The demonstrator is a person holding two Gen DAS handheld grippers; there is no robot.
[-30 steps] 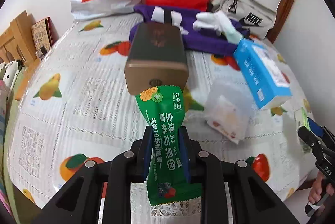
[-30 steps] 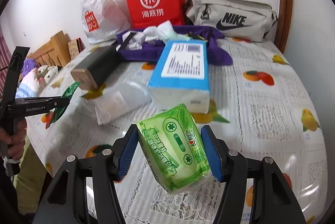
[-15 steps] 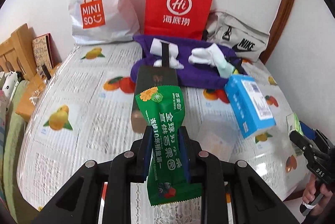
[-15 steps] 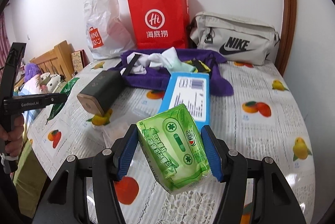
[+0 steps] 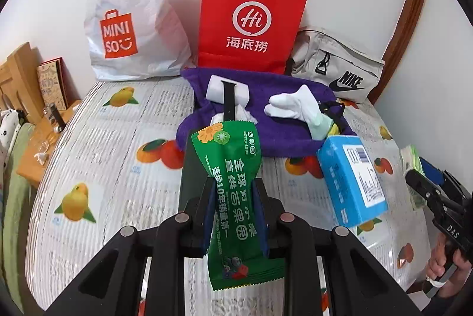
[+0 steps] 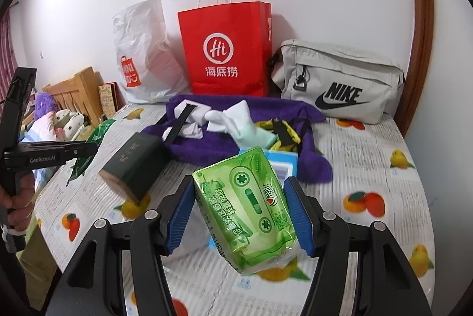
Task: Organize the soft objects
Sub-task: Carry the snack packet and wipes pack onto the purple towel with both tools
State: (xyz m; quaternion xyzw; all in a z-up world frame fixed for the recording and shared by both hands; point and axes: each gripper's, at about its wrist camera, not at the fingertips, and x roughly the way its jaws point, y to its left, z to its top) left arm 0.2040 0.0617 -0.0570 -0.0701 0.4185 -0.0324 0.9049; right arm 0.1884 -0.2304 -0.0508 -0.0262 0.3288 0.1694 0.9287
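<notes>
My left gripper (image 5: 235,215) is clenched on a flat dark-green foil snack packet (image 5: 233,197), pinched across its middle, its ends sticking out beyond and behind the fingers. It looks light and floppy, the film probably slick, so I judge a mid-body pinch best. My right gripper (image 6: 241,212) grasps a bright-green soft plastic tissue pack (image 6: 248,206) by its two sides; it looks squashy and light. Both hang above the fruit-patterned desk (image 6: 369,168).
</notes>
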